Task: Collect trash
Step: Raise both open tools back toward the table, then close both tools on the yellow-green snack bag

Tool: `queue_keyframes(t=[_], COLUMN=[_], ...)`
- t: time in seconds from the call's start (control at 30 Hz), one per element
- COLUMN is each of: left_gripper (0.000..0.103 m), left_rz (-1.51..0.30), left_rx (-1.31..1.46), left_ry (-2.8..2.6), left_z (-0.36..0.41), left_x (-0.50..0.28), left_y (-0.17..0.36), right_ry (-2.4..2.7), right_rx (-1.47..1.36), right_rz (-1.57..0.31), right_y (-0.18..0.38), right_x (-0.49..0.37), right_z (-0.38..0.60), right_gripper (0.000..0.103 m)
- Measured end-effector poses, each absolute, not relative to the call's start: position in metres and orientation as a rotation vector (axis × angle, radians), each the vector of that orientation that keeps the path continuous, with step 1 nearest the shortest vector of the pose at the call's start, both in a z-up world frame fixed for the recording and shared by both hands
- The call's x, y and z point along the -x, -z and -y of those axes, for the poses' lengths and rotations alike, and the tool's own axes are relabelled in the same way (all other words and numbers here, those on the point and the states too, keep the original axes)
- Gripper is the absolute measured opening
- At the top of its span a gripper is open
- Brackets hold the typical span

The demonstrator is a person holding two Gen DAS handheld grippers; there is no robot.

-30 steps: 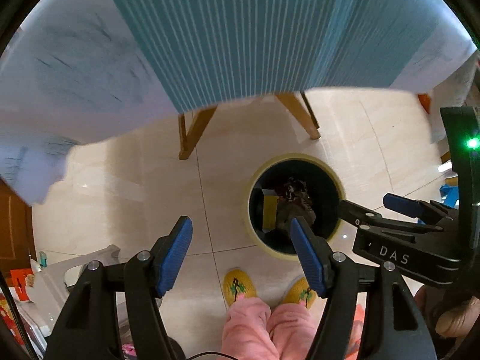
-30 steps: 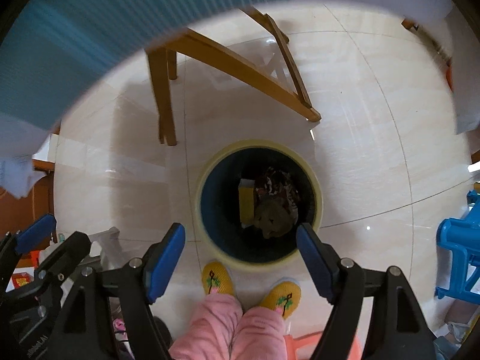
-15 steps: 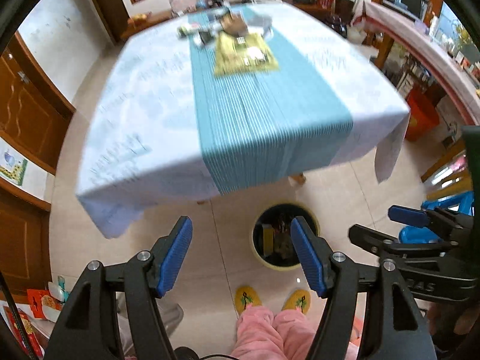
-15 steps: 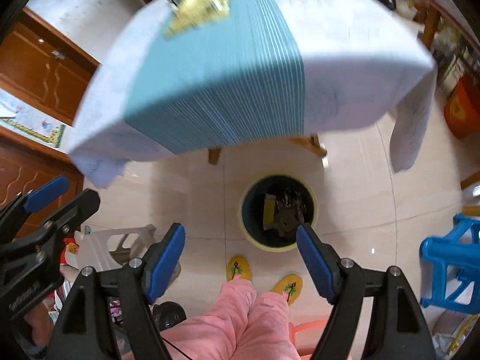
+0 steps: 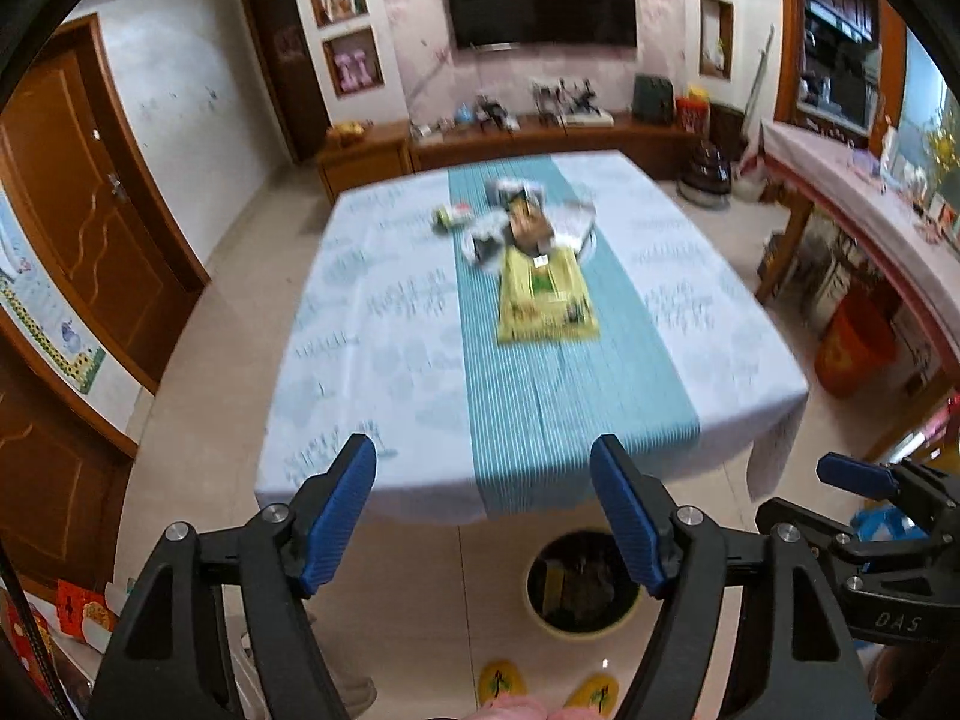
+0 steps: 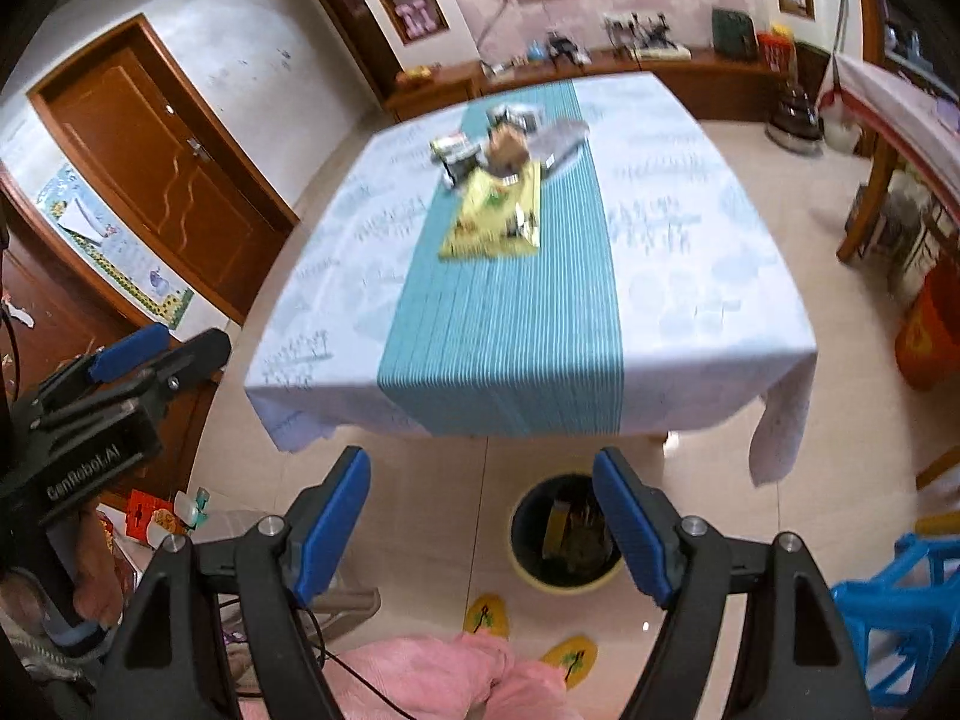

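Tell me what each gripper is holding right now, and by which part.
Nothing is held. The left gripper and the right gripper both stand open with nothing between their pads; the left one's jaws have just been opening. The trash lies on the table.

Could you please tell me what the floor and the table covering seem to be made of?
Floor: probably glazed ceramic tile, since it is glossy beige with thin grout lines. Table covering: apparently soft white printed fabric, as its corners drape, with a teal striped runner along the middle.

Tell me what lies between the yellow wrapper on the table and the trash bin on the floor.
Only the bare teal striped runner, then the table's edge, separates the yellow wrapper from the trash bin; clearest in the right wrist view.
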State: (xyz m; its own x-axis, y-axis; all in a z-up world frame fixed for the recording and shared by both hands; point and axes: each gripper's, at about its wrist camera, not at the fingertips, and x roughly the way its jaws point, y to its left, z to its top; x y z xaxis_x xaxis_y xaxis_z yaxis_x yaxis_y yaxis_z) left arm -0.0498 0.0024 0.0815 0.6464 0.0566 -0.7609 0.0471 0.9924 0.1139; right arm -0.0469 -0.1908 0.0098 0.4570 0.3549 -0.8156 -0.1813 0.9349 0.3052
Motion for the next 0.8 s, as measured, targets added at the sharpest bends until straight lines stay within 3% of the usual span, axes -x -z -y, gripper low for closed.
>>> queue_keyframes(t=[0.2,0.43,0.8], left_gripper=[0.074,0.075,0.075], left_rz=[-0.831,-0.882,-1.069], left_rx=[-0.136,-0.111,-0.038], left_ry=[-0.013,0.014,0.171], left_z=[0.002,-0.005,-0.035], left_x=[0.043,0.009,-0.146], left_y=[-0.098,-0.082,-0.026], right_ry=[-0.344,-0.354,-0.255], right_rx=[-0.166,-0.145,-0.166], right_rz=[-0.999,-1.004,-1.025], right_y=[-0.029,-0.029,0.001], right_x=[0.028,0.002,-0.091], right_z=[0.197,0.188,0.168], right_gripper=[0.077,0.077,0.077])
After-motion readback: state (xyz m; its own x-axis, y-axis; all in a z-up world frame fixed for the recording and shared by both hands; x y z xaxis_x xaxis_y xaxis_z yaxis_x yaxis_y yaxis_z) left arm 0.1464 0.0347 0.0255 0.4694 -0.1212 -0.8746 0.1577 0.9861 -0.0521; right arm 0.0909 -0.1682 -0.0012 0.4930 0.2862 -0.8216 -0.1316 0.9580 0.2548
